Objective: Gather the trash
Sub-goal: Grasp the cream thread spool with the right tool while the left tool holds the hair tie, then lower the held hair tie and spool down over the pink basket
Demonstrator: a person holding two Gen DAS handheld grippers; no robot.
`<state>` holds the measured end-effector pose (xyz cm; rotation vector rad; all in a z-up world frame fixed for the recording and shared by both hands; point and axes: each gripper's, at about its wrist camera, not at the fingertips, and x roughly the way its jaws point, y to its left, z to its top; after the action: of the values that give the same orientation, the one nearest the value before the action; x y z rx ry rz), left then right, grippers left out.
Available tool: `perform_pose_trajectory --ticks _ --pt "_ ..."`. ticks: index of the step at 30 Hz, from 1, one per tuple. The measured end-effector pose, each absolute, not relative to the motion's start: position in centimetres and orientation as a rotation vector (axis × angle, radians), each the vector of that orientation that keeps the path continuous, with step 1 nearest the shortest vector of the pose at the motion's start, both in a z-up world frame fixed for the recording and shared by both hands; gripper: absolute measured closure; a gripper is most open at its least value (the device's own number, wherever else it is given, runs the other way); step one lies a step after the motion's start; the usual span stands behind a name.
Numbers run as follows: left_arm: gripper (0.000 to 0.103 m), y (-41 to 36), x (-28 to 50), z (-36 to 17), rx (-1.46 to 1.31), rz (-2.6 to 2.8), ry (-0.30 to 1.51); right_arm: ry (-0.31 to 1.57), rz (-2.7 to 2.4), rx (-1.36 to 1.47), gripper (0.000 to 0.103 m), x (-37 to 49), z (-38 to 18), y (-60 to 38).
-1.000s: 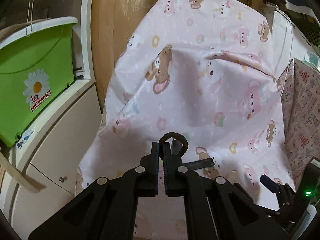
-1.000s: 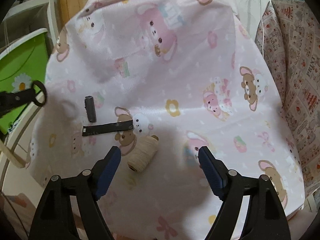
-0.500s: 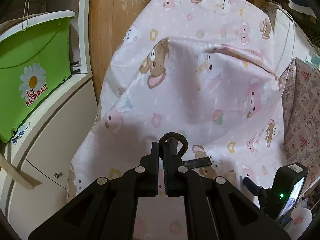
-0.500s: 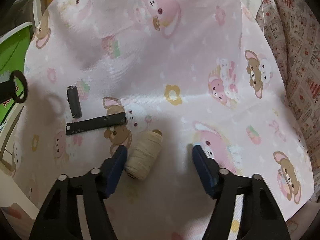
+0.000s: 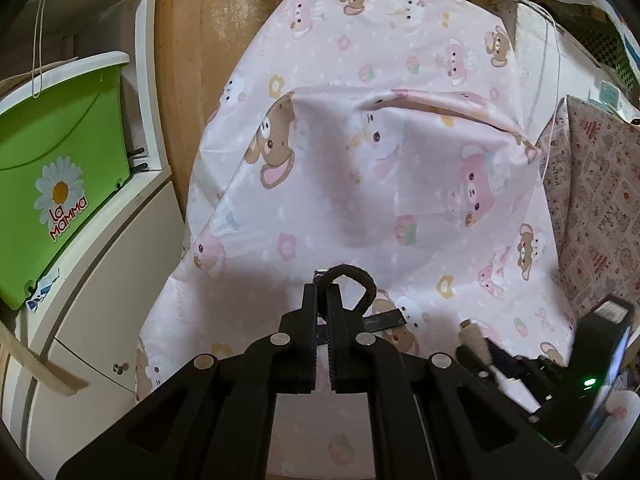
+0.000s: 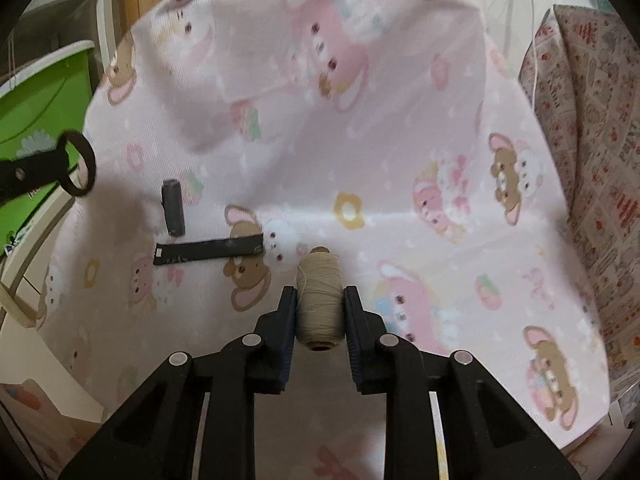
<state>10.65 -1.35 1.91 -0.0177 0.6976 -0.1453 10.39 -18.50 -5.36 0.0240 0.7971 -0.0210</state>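
My left gripper [image 5: 323,294] is shut on a dark loop of strap [image 5: 354,286] and holds it above the pink cartoon sheet [image 5: 360,184]. The left gripper and its loop [image 6: 78,164] also show at the left of the right wrist view. My right gripper [image 6: 320,300] has its jaws closed against both sides of a beige thread spool [image 6: 320,300] lying on the sheet [image 6: 360,128]. A flat black strip [image 6: 208,250] and a small dark cylinder [image 6: 173,213] lie on the sheet left of the spool. The strip [image 5: 382,318] and spool [image 5: 474,338] also show in the left wrist view.
A green "La Momma" bin [image 5: 52,160] sits on a white cabinet [image 5: 92,320] to the left of the bed. A wooden door [image 5: 224,12] stands behind. A patterned cloth [image 6: 592,128] lies along the right side.
My right gripper moved forward over the spool and closed its jaws on it. My left gripper drifted a little with the loop still held.
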Motion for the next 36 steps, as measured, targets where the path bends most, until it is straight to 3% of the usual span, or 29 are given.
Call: perform_pose_trajectory --ticks 22,36 --pt "0.099 -3.0 4.1 1.4 0.04 -0.161 0.684 0.673 0.13 -0.018 0.078 2.5 2.4 -22.0" --pt "0.099 -4.2 -0.6 -0.4 -0.006 -0.241 0.81 0.739 0.215 -0.028 0.078 -3.3 1.4 -22.4"
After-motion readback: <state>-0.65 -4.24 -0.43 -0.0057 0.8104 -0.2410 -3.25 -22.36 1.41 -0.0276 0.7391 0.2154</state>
